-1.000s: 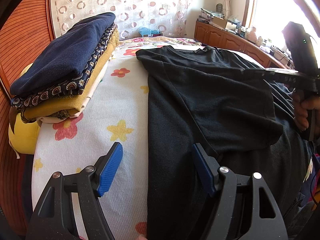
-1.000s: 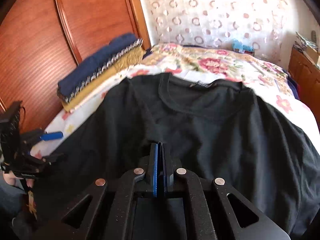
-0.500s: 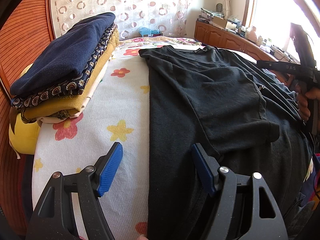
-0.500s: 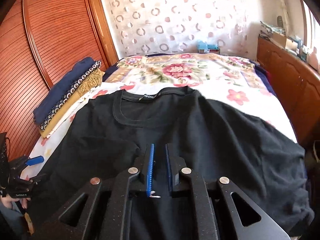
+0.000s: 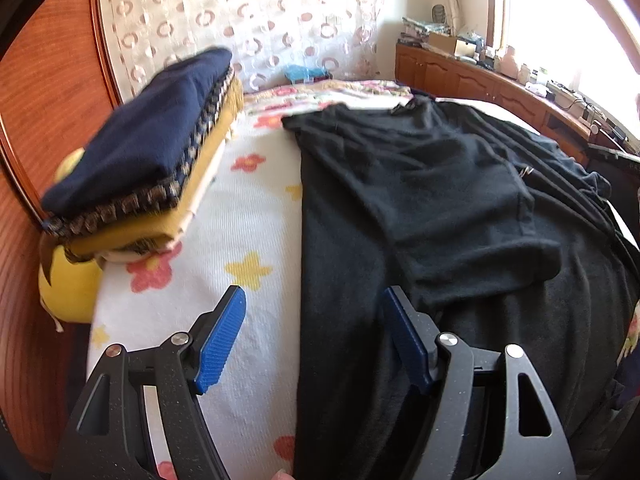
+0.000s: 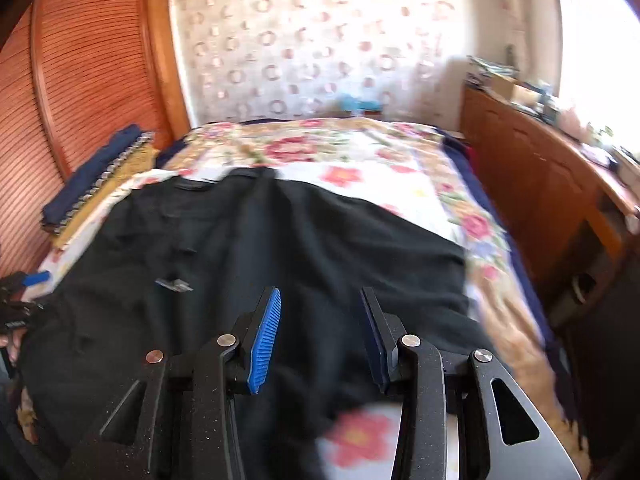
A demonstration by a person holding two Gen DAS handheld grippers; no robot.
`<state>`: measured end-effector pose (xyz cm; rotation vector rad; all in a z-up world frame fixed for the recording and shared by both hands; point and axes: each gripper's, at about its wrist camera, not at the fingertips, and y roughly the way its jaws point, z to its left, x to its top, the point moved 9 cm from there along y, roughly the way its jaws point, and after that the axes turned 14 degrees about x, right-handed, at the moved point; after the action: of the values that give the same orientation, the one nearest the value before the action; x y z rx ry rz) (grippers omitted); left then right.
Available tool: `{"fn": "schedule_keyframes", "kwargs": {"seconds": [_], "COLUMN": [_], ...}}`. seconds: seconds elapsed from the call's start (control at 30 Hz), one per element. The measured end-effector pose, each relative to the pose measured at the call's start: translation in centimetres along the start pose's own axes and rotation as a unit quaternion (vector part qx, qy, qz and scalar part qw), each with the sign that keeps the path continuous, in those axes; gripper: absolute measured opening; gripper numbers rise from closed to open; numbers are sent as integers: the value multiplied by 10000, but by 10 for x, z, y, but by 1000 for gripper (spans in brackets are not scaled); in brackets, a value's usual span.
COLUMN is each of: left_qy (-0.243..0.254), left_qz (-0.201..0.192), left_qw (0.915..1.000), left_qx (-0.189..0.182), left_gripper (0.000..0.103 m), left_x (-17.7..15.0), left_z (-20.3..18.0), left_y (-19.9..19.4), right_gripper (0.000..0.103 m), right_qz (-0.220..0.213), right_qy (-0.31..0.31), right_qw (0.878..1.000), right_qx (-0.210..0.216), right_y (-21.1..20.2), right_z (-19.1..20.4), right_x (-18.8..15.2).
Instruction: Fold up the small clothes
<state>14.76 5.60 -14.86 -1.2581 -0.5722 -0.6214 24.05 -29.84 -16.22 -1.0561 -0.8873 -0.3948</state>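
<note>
A black T-shirt [image 5: 420, 200] lies flat on the flowered bed, its left sleeve folded in over the body. In the right wrist view the same black T-shirt [image 6: 248, 248] fills the near half of the bed. My left gripper [image 5: 314, 304] hovers open above the shirt's left folded edge with nothing between its blue pads. My right gripper [image 6: 318, 300] hangs over the shirt's right part; its jaws are opening and nothing is gripped between them. The left gripper also shows at the left edge [image 6: 36, 279] of the right wrist view.
A stack of folded clothes [image 5: 148, 152], navy on top, sits at the bed's left by a wooden slatted wall [image 5: 36, 92]. A yellow cushion [image 5: 68, 280] lies under the stack. A wooden cabinet [image 6: 540, 184] runs along the right side. The flowered sheet [image 6: 320, 152] lies beyond the shirt.
My right gripper let go of the shirt, opened and swung to the right across the bed. The sleeve now lies folded over the body. The left gripper stayed put and open.
</note>
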Motion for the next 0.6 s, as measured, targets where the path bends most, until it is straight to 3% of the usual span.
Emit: {"fn": "schedule_keyframes", "kwargs": {"seconds": [0.27,0.43,0.6], "left_qy": [219,410,549], "left_qz": [-422,-243,-53], "left_qw": [9975,9959,9956], "left_qx": [-528,-766,-761], "left_gripper": [72,72,72], "left_x": [34,43,43], "left_z": [-43,-76,-95], "left_y": [-29,-12,3], "right_gripper": [41,41,41], "right_qz": [-20,36,234], "right_qy": [603,882,1003], "right_qw": [9970,9949,9939], "right_qx": [-483,-485,-393], "right_y": [-32,-35,-24], "right_z": [-57,-69,-65], "right_x": [-27,-36,-40]}}
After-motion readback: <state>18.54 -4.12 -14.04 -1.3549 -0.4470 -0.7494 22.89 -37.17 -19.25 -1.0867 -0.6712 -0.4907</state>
